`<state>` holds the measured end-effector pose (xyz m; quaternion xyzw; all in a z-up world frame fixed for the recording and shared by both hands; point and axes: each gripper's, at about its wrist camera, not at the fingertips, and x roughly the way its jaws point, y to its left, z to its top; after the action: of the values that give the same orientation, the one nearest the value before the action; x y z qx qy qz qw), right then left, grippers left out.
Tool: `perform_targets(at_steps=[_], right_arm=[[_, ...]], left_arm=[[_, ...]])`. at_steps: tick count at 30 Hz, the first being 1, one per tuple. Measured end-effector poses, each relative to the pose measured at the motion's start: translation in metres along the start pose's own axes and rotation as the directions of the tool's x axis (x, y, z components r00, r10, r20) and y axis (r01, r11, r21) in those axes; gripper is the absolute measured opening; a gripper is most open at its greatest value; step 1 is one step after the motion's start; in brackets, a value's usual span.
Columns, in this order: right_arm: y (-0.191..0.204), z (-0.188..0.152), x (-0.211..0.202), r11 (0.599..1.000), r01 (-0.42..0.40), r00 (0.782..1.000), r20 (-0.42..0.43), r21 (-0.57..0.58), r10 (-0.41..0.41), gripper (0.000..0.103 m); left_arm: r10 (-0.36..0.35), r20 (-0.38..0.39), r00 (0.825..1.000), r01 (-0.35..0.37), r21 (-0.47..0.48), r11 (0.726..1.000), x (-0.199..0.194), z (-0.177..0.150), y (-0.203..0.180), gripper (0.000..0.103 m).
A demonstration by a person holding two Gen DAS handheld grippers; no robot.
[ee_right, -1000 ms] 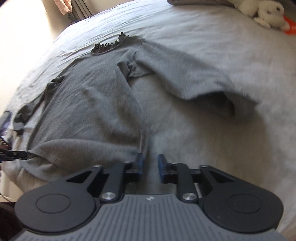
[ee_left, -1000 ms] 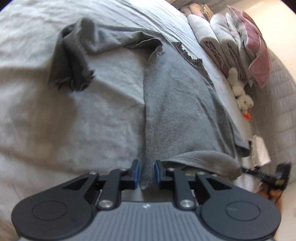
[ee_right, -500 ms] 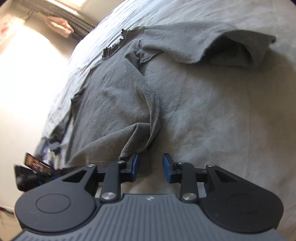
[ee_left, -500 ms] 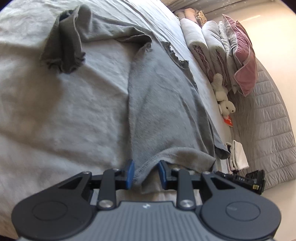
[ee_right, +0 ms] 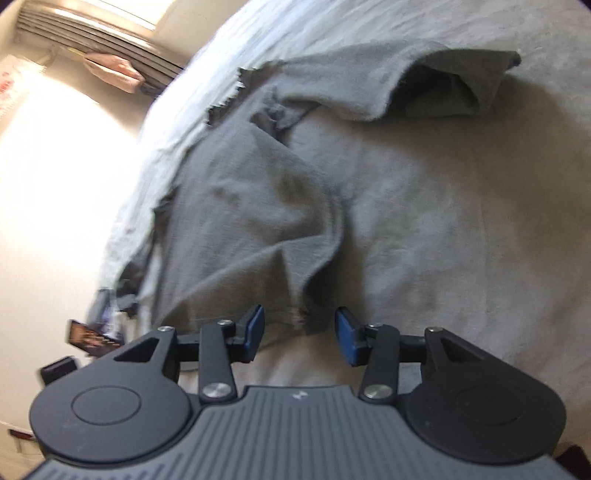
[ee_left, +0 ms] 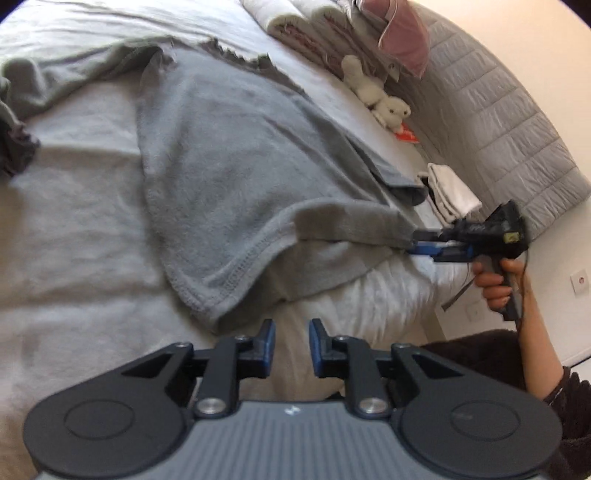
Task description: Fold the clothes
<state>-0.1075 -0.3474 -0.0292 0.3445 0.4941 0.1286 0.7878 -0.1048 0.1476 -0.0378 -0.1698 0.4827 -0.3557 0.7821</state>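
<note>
A grey long-sleeved top [ee_left: 236, 162] lies spread on the bed, collar away from me; it also shows in the right wrist view [ee_right: 251, 221]. My left gripper [ee_left: 291, 345] is open and empty, just short of the top's left hem corner [ee_left: 218, 295]. My right gripper [ee_right: 299, 336] is open, with the right hem corner [ee_right: 301, 314] lying between its fingers. In the left wrist view the right gripper [ee_left: 417, 245] sits at the far hem corner, which is lifted slightly. One sleeve [ee_right: 443, 81] lies folded out to the right.
Pillows and folded bedding [ee_left: 332, 33] and a white plush toy [ee_left: 376, 96] lie at the head of the bed by the quilted headboard [ee_left: 498, 122]. Folded white cloth [ee_left: 450, 192] sits near the bed edge. A radiator [ee_right: 96, 48] stands by the wall.
Both grippers have opened wider. The left one has let go of the hem and drawn back off it. The right one has opened around its hem corner.
</note>
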Motion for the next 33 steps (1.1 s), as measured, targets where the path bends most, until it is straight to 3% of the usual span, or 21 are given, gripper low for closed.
perform_targets(at_steps=[2,4,5,9,13,20,22,24,26,28,29,30,31,33], right_arm=[[0.000,-0.002,0.005,1.000,0.009,1.000,0.006,-0.015,-0.009,0.046],[0.003,-0.003,0.009,1.000,0.002,1.000,0.011,-0.031,-0.001,0.010],[0.004,-0.003,0.009,0.999,-0.004,1.000,0.001,-0.044,0.004,0.010],[0.007,-0.001,-0.009,0.995,-0.041,0.999,0.005,-0.094,0.041,0.010],[-0.005,0.005,-0.031,0.993,-0.095,0.995,0.008,-0.065,0.096,0.010],[-0.031,0.003,-0.017,1.000,0.024,0.998,-0.059,-0.014,-0.025,0.015],[-0.032,0.003,-0.019,1.000,0.011,0.999,-0.048,-0.010,-0.011,0.021],[-0.030,0.002,-0.023,1.000,-0.006,1.000,-0.026,-0.014,0.005,0.045],[-0.031,0.002,-0.023,1.000,-0.011,1.000,-0.013,-0.010,0.011,0.045],[-0.030,0.003,-0.014,1.000,0.007,1.000,-0.018,0.001,-0.007,0.045],[-0.028,0.003,-0.009,1.000,0.023,0.999,-0.022,-0.002,-0.023,0.040],[-0.025,0.004,-0.005,0.999,0.040,0.999,-0.026,-0.013,-0.040,0.019],[-0.022,0.004,-0.003,0.998,0.055,0.998,-0.030,-0.022,-0.056,0.007],[-0.018,0.005,-0.008,0.998,0.058,0.998,-0.018,-0.029,-0.059,0.008]], left_arm=[[0.001,0.054,0.999,0.003,-0.064,0.998,-0.015,0.001,0.013,0.028],[0.011,0.097,0.995,0.003,-0.142,0.990,-0.026,0.002,0.028,0.039],[0.012,0.108,0.994,0.008,-0.185,0.983,-0.029,0.002,0.035,0.042],[-0.016,0.070,0.997,0.037,-0.312,0.950,-0.021,-0.002,0.055,0.043],[-0.012,0.012,1.000,0.015,-0.321,0.947,-0.008,-0.001,0.053,0.043],[-0.044,-0.002,0.999,0.040,-0.383,0.923,-0.001,-0.001,0.058,0.044],[-0.056,0.004,0.998,0.053,-0.426,0.903,0.000,0.000,0.061,0.045],[-0.054,0.013,0.998,0.054,-0.458,0.887,0.005,0.000,0.060,0.045],[-0.035,0.007,0.999,0.034,-0.470,0.882,0.009,0.001,0.058,0.045],[0.006,0.004,1.000,-0.004,-0.470,0.883,0.015,0.002,0.051,0.039],[0.029,0.005,1.000,-0.023,-0.473,0.881,0.017,0.004,0.048,0.034],[0.056,0.000,0.998,-0.050,-0.476,0.878,0.019,0.005,0.044,0.007],[0.080,-0.002,0.997,-0.071,-0.480,0.874,0.018,0.007,0.041,0.007],[0.086,0.043,0.995,-0.055,-0.480,0.876,0.005,0.009,0.036,0.007]])
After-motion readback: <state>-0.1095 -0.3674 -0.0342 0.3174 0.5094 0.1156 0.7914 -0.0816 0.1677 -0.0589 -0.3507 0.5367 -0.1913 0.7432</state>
